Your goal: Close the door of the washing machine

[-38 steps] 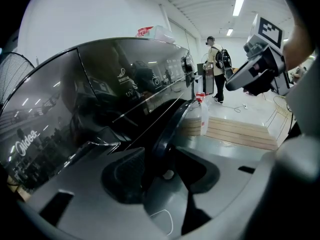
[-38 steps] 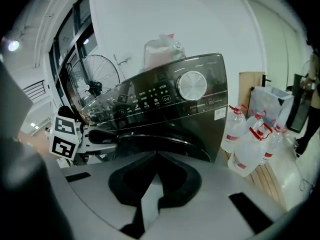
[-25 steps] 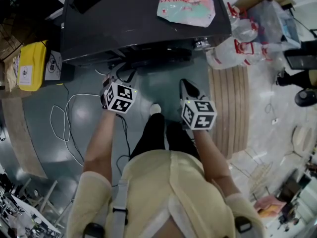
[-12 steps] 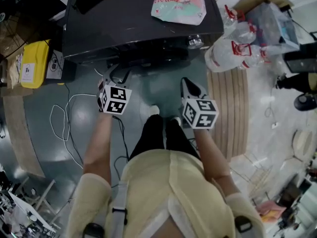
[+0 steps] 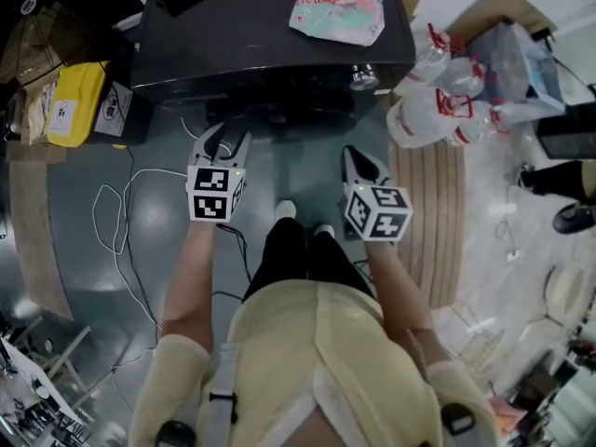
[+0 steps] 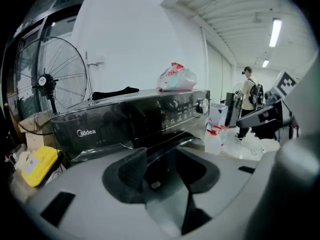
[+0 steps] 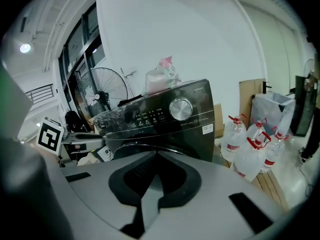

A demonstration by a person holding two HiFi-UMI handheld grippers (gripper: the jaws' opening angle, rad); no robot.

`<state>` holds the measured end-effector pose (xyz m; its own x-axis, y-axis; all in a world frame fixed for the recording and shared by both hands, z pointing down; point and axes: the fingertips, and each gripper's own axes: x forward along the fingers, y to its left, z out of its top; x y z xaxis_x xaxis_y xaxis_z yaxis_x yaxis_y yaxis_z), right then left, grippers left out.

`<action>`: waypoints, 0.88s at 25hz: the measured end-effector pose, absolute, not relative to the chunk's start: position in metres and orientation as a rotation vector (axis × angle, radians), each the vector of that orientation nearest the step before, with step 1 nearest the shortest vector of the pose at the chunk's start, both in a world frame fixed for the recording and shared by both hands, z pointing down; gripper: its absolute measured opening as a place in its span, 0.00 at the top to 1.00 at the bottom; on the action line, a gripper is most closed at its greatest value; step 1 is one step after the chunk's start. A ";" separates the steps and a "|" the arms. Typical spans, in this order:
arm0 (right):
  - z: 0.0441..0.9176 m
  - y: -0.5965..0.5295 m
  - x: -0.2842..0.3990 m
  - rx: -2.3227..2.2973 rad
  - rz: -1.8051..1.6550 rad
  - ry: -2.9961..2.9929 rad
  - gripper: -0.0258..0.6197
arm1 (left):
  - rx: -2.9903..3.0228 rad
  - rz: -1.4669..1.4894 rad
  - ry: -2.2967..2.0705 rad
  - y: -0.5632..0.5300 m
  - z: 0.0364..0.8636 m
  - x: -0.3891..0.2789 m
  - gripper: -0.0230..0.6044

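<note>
The dark washing machine (image 5: 261,35) stands straight ahead, its control panel (image 7: 165,114) facing me. Its round door (image 7: 146,147) lies against the front as far as I can see; whether it is latched I cannot tell. My left gripper (image 5: 224,140) hangs just in front of the machine's lower front, jaws apart with nothing between them, and the door rim (image 6: 172,140) shows through the gap. My right gripper (image 5: 357,159) is a little farther back on the right, its jaws closed to a point and empty. In the right gripper view that gripper (image 7: 156,156) points at the door.
A plastic bag (image 5: 340,6) lies on top of the machine. Large water bottles (image 5: 438,110) and a wooden pallet (image 5: 430,203) stand to the right, a yellow container (image 5: 76,103) to the left. Cables (image 5: 121,222) trail on the floor. A fan (image 6: 47,81) stands left; a person (image 6: 247,101) is far off.
The left gripper has turned a little and now sits squarely in front of the machine's lower front. The right gripper has hardly moved. The head view has shifted slightly.
</note>
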<state>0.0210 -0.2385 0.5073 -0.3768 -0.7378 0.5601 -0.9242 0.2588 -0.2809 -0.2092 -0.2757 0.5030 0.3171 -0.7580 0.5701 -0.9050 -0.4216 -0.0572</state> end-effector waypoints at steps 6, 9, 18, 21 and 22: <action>0.493 -0.238 0.024 1.519 0.797 -2.258 0.95 | 2.245 0.676 -1.464 -0.255 0.487 -0.197 0.69; 0.487 -0.239 0.025 1.509 0.795 -2.274 0.95 | 2.230 0.648 -1.460 -0.246 0.477 -0.190 0.70; 0.477 -0.233 0.025 1.492 0.755 -2.306 0.95 | 2.155 0.559 -1.444 -0.218 0.465 -0.182 0.78; 0.473 -0.229 0.023 1.476 0.735 -2.314 0.95 | 2.138 0.553 -1.455 -0.209 0.462 -0.182 0.81; 0.472 -0.228 0.022 1.471 0.729 -2.318 0.95 | 2.131 0.549 -1.457 -0.207 0.460 -0.181 0.83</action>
<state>0.0220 -0.2284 0.4722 -0.4310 -0.7500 0.5016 -0.9022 0.3472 -0.2561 -0.1810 -0.2068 0.4604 0.3470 -0.7364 0.5808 -0.9366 -0.3047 0.1734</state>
